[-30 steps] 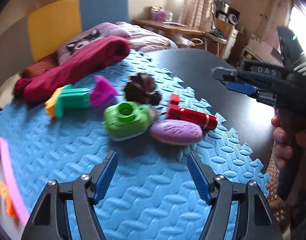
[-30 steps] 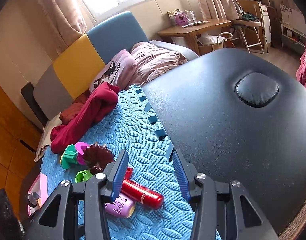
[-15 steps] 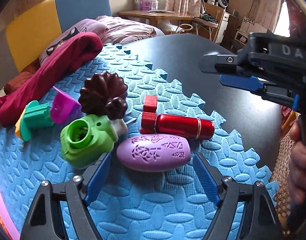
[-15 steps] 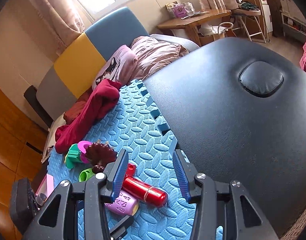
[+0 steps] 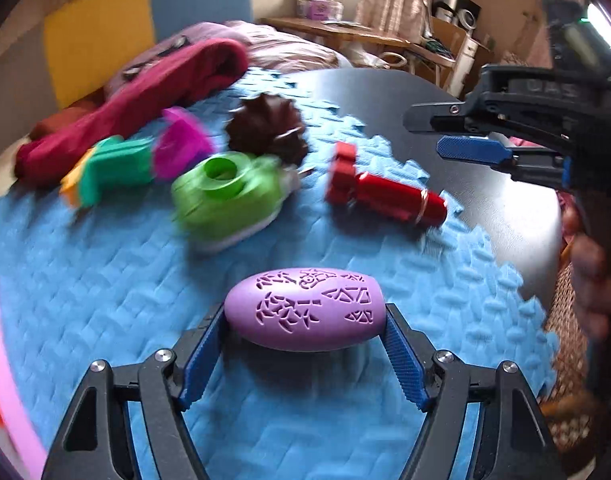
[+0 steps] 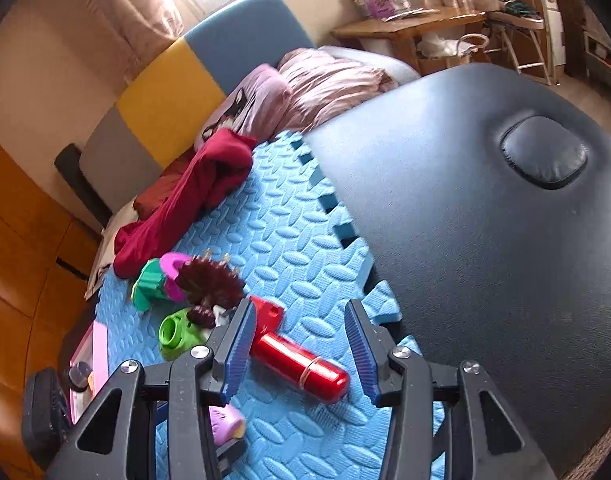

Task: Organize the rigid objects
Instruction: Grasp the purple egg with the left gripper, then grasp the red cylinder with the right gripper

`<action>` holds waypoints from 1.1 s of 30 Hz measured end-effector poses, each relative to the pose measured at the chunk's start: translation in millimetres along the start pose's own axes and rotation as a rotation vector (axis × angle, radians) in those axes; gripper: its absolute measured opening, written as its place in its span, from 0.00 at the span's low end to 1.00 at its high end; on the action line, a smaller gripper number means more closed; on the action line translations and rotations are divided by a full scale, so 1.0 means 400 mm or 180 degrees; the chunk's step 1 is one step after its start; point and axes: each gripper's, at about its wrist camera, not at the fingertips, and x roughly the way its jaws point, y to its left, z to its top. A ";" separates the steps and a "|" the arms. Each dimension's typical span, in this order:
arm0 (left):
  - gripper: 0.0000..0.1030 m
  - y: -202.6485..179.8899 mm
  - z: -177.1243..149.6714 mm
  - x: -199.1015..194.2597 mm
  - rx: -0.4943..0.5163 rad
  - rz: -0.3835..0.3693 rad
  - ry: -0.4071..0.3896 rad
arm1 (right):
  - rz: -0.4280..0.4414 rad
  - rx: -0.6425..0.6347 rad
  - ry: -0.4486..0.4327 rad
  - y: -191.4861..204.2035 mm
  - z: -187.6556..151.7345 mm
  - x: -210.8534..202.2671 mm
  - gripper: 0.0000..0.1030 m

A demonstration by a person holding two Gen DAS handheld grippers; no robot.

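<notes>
1. Task object: the lilac egg-shaped plastic shell with cut-out patterns [image 5: 305,314] sits between the blue pads of the left claw [image 5: 305,344]. Both pads touch its ends. The jaws have just been closing, so the claw is judged to be gripping it.
2. Location: the egg is over the near part of the blue interlocking foam mat [image 5: 105,280], apart from the other items. Whether it is lifted off the mat cannot be told.
3. Right claw [image 6: 295,344]: jaws parted and empty, above the mat, with the red metallic cylinder with a square red cap [image 6: 297,360] on the mat below them.
4. Progress: judged early. One item is in hand; no sorted group is visible.
5. Count of rigid items on the mat beyond the egg:
   - red cylinder: one
   - green plastic piece with a round opening [image 5: 225,196]: one
   - dark brown spiky round piece [image 5: 267,132]: one
   - green and magenta plastic toy [image 5: 141,162]: one
6. Also present: one dark red cloth [image 5: 145,92] at the far edge of the mat, and the black padded counter [image 6: 485,260] beside the mat.
</notes>
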 end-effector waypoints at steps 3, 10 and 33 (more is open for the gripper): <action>0.74 0.030 -0.055 -0.036 -0.0102 0.0079 -0.0032 | 0.0029 -0.0192 0.0196 0.030 -0.015 0.028 0.45; 0.74 0.082 -0.154 -0.096 -0.0254 0.0271 -0.0195 | -0.0135 -0.0596 0.0591 0.086 -0.057 0.092 0.45; 0.74 0.079 -0.181 -0.101 -0.0245 0.0442 -0.0391 | -0.0346 -0.1907 0.0842 0.269 -0.206 0.117 0.26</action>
